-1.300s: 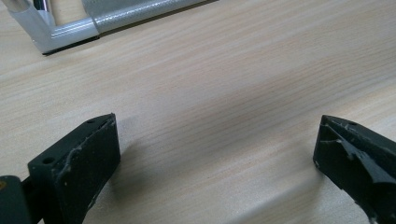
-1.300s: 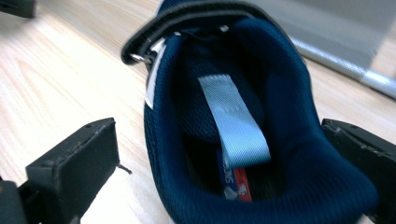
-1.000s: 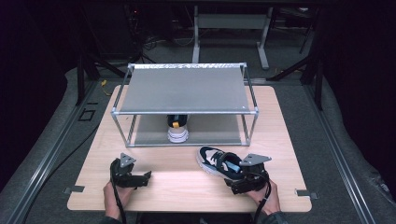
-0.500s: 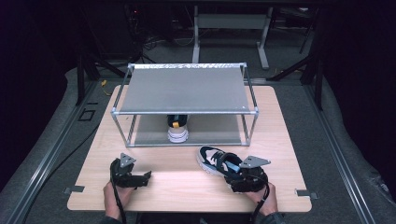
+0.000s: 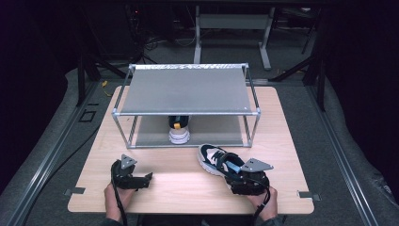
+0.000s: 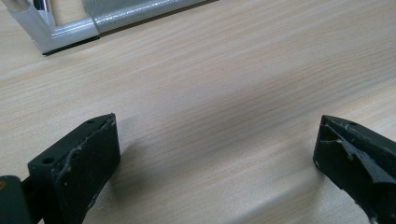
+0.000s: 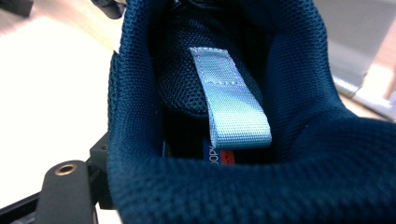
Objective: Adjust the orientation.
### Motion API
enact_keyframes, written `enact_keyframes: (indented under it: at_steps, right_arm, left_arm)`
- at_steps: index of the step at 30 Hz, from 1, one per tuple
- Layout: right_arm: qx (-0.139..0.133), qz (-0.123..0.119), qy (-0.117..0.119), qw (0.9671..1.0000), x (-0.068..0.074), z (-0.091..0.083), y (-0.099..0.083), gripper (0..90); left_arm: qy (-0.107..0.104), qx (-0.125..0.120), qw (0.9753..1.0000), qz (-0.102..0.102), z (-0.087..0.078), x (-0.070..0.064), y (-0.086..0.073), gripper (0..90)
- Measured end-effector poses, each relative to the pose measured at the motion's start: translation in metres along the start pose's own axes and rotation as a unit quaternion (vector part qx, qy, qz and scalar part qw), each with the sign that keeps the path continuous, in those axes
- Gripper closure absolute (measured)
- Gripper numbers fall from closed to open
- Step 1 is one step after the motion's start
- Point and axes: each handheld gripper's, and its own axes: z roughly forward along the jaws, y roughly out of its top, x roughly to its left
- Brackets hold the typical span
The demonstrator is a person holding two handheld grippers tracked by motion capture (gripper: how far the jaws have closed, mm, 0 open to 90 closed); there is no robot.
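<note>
Rack [image 5: 188, 89]: two-tier metal frame, far half of the table [image 5: 155, 193]. Top shelf bare. Lower shelf holds one shoe [image 5: 179, 130], toe toward me, near the front edge, roughly centred.

Second shoe, the sneaker [image 5: 217, 159], lies on the table in front of the rack's right half, toe pointing back-left, heel toward my right hand. Not on either shelf.

Right gripper [image 5: 248, 181] sits at the sneaker's heel. In the right gripper view the dark blue mesh collar [image 7: 299, 158] wraps the lens close, with the light blue pull loop [image 7: 233, 98] hanging into the opening. I see one black jaw beside the collar at lower left; the other is hidden, so I cannot tell whether the tongs are clenched on the heel.

Left gripper [image 5: 134, 180] rests low over the table's near-left part, well apart from the sneaker. Its view shows both jaws spread wide, released, nothing between them but wood grain; a rack foot [image 6: 60, 35] is at top left.
</note>
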Motion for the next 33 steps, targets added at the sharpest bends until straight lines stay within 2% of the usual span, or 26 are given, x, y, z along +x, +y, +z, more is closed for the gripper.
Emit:
enact_keyframes:
  at_steps: [6,17,24,26,33]
  right_arm:
    - [-0.023,0.011,-0.02,0.9995,0.002,-0.008,0.01,22.0]
    - [-0.038,0.04,-0.058,0.9968,-0.003,-0.008,0.031,21.9]
    - [-0.034,0.049,-0.076,0.9953,-0.005,-0.003,0.041,21.9]
    - [-0.036,0.048,-0.072,0.9956,-0.005,-0.001,0.043,21.9]
    - [-0.025,0.054,-0.081,0.9949,-0.005,0.007,0.051,21.9]
  left_arm:
    - [0.0,0.0,1.0,0.0,0.0,0.0,0.0,0.3]
    - [0.0,0.0,1.0,0.0,0.0,0.0,0.0,0.4]
    - [-0.001,0.0,1.0,0.0,0.0,0.0,0.0,0.4]
    - [-0.001,0.0,1.0,-0.001,0.0,0.0,0.0,0.4]
    - [0.0,-0.001,1.0,0.0,0.0,0.0,0.0,0.4]
